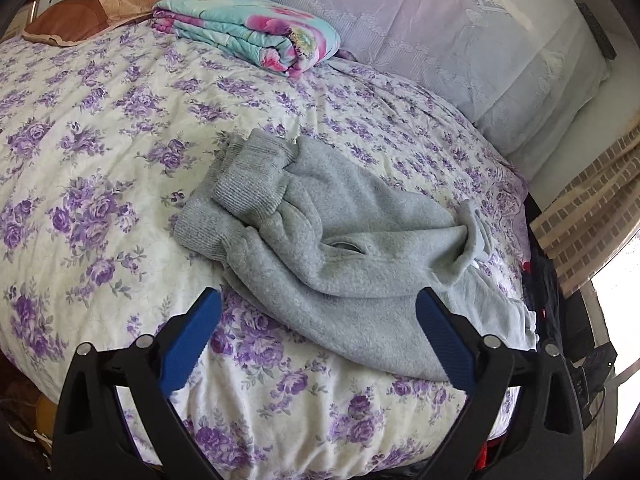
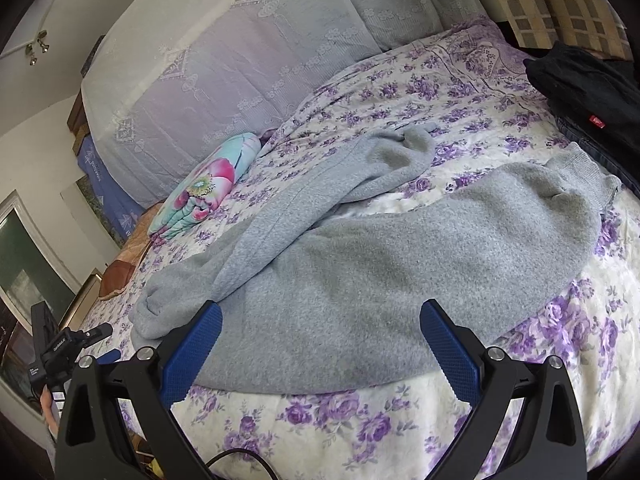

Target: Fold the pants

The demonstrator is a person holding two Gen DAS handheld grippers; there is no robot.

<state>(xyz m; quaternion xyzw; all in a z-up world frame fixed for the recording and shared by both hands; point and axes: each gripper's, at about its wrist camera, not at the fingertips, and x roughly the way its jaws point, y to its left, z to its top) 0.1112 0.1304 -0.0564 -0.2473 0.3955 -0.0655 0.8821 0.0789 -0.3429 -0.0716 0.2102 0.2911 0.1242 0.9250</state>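
Grey fleece pants (image 1: 332, 236) lie crumpled on the purple-flowered bedspread (image 1: 100, 152), their ribbed cuffs (image 1: 240, 196) to the left in the left wrist view. My left gripper (image 1: 320, 312) is open and empty, hovering just in front of the pants' near edge. In the right wrist view the pants (image 2: 380, 280) spread wide across the bedspread (image 2: 360, 420), one leg (image 2: 304, 196) running back over the other. My right gripper (image 2: 320, 320) is open and empty, its blue fingers astride the near hem without gripping it.
A folded teal and pink floral blanket (image 1: 248, 28) and a brown pillow (image 1: 88, 12) lie at the head. A pale lace-covered headboard cushion (image 2: 224, 68) runs along the back. Dark clothes (image 2: 588, 88) lie at the far right. The left gripper's camera (image 2: 60, 352) shows at lower left.
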